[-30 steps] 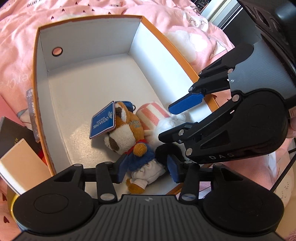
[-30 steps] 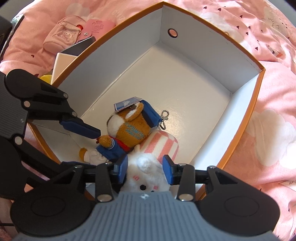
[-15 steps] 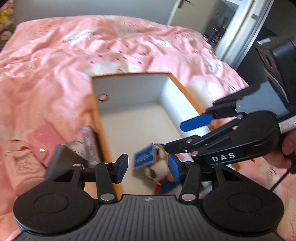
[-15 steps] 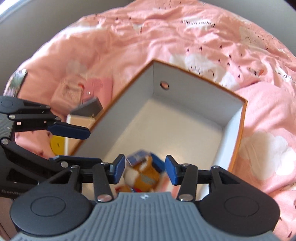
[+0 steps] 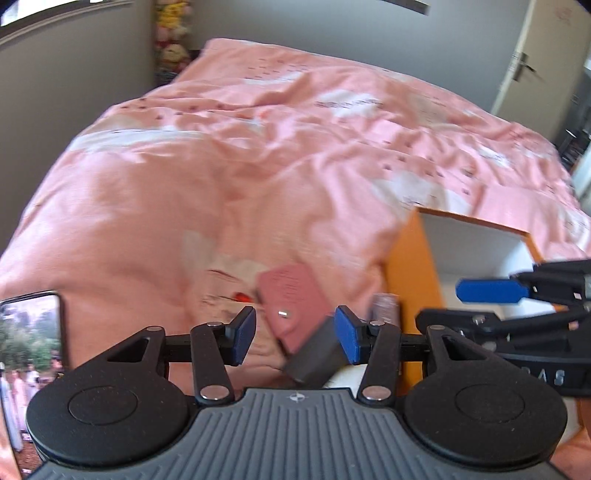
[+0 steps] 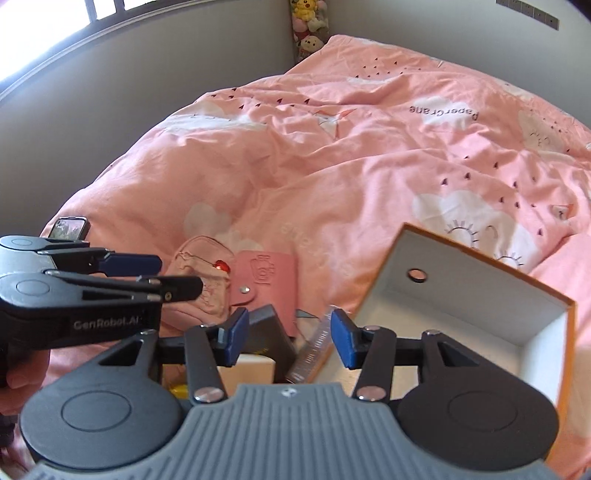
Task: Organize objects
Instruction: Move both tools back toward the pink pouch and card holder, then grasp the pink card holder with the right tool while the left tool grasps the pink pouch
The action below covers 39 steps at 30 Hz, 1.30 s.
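Observation:
My left gripper [image 5: 295,338] hangs open and empty over a pink card wallet [image 5: 291,299] and a grey box [image 5: 314,358] lying on the bed. The orange box [image 5: 417,277] with white inner walls stands to their right. In the right wrist view my right gripper [image 6: 288,338] is also open, with nothing between its blue pads, above the same grey box [image 6: 269,332] and a clear plastic item [image 6: 317,343]. The left gripper [image 6: 181,275] shows at the left, in front of a pink pouch [image 6: 199,273] and the wallet [image 6: 266,277]. The orange box [image 6: 554,332] interior that shows is bare.
A phone [image 6: 70,227] lies at the bed's left edge on the pink duvet [image 6: 332,166]. Plush toys [image 6: 306,22] sit in the far wall corner. A yellow thing [image 6: 177,389] peeks out under the grey box. A door [image 5: 535,55] is at the far right.
Both grippers have lifted out of the orange box and tilted up toward the bed. The plush toys in the box have dropped out of view. The right jaws stand a little wider.

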Motion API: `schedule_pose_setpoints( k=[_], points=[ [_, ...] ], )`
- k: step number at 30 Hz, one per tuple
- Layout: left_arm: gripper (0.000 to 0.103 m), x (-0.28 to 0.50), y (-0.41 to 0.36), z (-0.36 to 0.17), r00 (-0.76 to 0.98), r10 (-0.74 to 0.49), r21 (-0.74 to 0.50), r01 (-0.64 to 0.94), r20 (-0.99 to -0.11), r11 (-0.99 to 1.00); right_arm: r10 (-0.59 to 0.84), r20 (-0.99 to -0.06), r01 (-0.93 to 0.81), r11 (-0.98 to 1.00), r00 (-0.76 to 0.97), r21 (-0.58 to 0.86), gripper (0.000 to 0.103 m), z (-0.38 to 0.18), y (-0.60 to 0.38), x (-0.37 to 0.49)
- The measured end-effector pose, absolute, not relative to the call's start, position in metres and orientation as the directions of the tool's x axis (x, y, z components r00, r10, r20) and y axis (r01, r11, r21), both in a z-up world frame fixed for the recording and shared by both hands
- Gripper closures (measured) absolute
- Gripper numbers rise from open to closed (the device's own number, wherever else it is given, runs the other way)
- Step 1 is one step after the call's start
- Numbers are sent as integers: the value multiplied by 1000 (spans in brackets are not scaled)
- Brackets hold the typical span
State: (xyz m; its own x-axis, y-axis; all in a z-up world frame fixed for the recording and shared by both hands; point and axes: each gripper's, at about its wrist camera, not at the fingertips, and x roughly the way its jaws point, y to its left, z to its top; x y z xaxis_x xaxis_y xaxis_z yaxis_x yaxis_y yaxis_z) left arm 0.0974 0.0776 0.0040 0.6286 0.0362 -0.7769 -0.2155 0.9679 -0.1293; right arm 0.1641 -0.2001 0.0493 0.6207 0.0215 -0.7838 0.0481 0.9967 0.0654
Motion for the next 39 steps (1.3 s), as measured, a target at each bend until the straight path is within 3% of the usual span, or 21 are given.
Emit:
schedule_pose_setpoints(
  k=[4,9,20,25,31,35,39],
  points=[
    [46,103,103,-3,594,106,-102,-305,-798,947,37,-794,24,998,606,65,52,36,-184,187],
    [45,111,130,-17,541,104,-129,-375,-835,918,38,-817,-18,999,576,33,52,18,-168,213],
    [46,131,141,-51,473,70,-136,-386,-878,912,68,-870,-102,995,489,20,53,-15,-159,243],
    [65,138,142,-65,458,66,-126,-376,-886,918,69,-879,-145,990,472,1,53,-22,-155,250],
    [80,132,143,-58,494,64,-137,-360,-867,923,65,-894,-194,981,443,-25,54,-32,-144,262],
    [81,125,135,-39,538,134,-63,-331,-832,941,39,-904,-222,973,425,-63,54,-40,-136,270],
    [81,125,139,-34,541,133,-66,-331,-830,941,7,-912,-233,967,411,-97,52,-50,-129,279]
  ],
)
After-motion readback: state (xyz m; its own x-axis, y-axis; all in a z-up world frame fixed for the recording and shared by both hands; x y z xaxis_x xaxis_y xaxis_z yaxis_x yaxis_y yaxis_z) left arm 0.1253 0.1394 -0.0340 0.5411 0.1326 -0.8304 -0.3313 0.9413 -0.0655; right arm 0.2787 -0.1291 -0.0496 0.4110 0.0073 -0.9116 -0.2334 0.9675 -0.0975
